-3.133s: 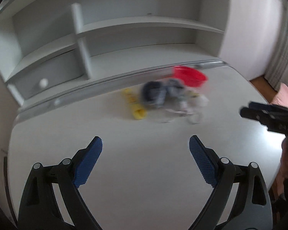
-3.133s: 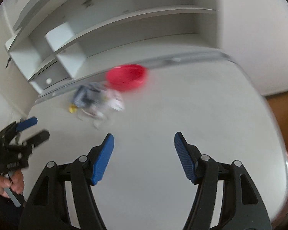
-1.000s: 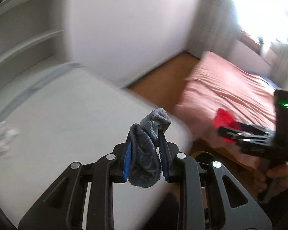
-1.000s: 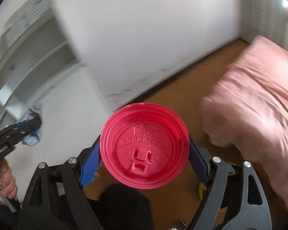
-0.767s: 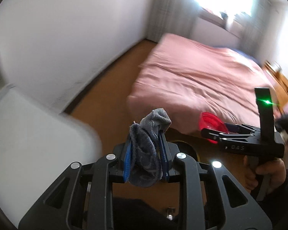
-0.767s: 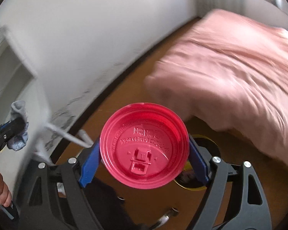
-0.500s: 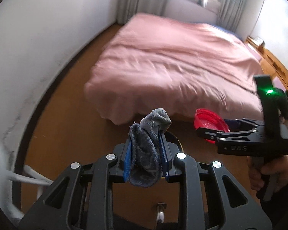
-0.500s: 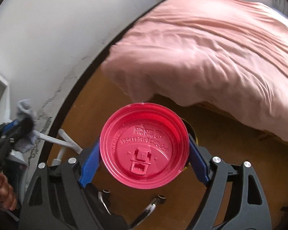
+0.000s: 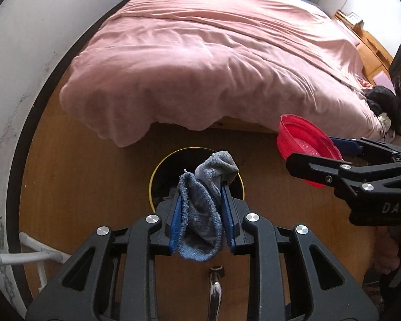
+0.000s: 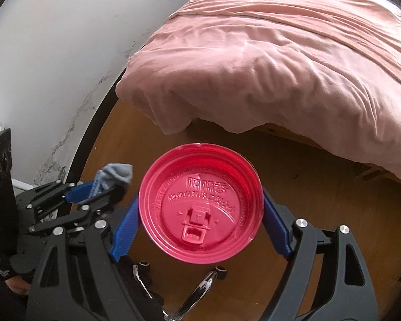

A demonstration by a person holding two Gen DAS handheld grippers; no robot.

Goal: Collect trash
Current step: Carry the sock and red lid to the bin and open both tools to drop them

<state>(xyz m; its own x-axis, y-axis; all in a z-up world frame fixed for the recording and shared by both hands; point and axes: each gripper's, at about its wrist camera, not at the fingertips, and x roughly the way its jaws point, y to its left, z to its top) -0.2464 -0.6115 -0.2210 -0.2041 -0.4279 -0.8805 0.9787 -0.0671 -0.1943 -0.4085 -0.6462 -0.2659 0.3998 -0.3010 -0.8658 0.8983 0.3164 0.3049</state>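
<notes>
Where three seconds earlier both claws had hung spread and empty over the table, the left claw (image 9: 200, 214) now pinched the sock (image 9: 203, 214) above the bin (image 9: 157, 171) on the floor, and the right claw (image 10: 200, 214) gripped the red lid (image 10: 200, 203) beside it, near the bed (image 9: 214, 53).

Grey-blue sock (image 9: 204, 206), crumpled and folded over, pinched between blue pads, toe end sticking up, cuff hanging below. Sits directly above dark round bin (image 9: 168, 171) with yellow rim on wooden floor, near bed corner. Red plastic cup lid (image 10: 200, 211), round, embossed lettering and sip-tab, clamped edge to edge, flat face toward camera. In left view same lid (image 9: 306, 144) tilted, off right of bin.
</notes>
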